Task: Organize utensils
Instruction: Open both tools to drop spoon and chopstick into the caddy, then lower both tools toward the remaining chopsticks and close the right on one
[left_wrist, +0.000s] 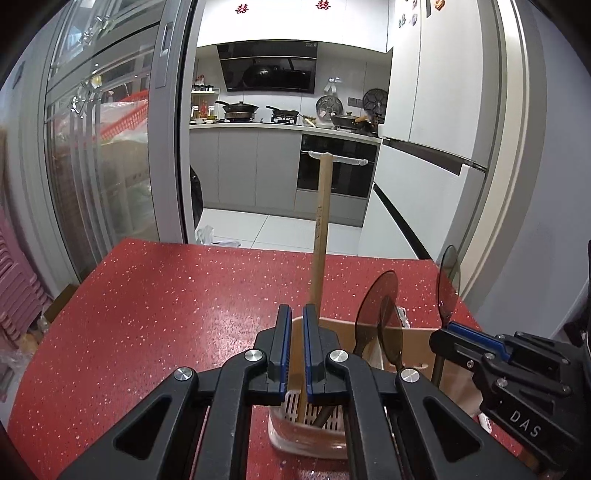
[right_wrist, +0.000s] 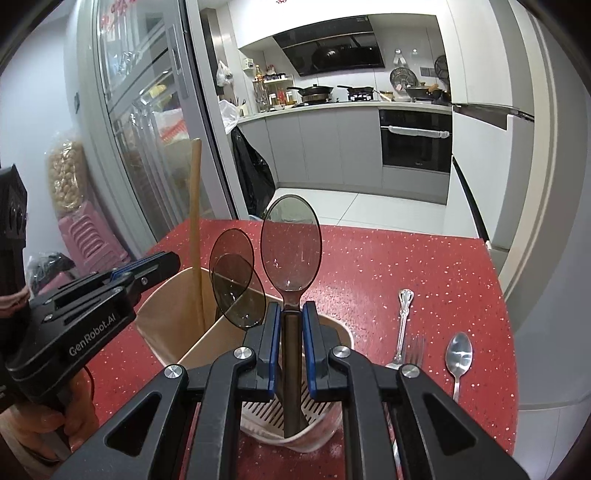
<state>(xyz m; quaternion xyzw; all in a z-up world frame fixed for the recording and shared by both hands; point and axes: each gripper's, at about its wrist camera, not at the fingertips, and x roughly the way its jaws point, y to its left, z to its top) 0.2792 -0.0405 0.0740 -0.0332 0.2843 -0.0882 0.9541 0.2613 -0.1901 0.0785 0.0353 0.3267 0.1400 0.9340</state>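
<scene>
A beige utensil holder (left_wrist: 306, 439) (right_wrist: 173, 317) with a white slotted insert stands on the red table. My left gripper (left_wrist: 294, 314) is shut on a long wooden stick (left_wrist: 320, 236) that stands upright in the holder; it also shows in the right wrist view (right_wrist: 195, 221). My right gripper (right_wrist: 291, 314) is shut on the handle of a clear brown plastic spoon (right_wrist: 291, 247), bowl up, its handle down in the holder. Two more brown plastic spoons (right_wrist: 236, 288) stand in the holder.
A metal fork (right_wrist: 403, 325) and a metal spoon (right_wrist: 458, 358) lie on the red speckled table (left_wrist: 166, 314) right of the holder. The table's far edge faces a kitchen doorway. A glass sliding door (left_wrist: 103, 166) is at the left.
</scene>
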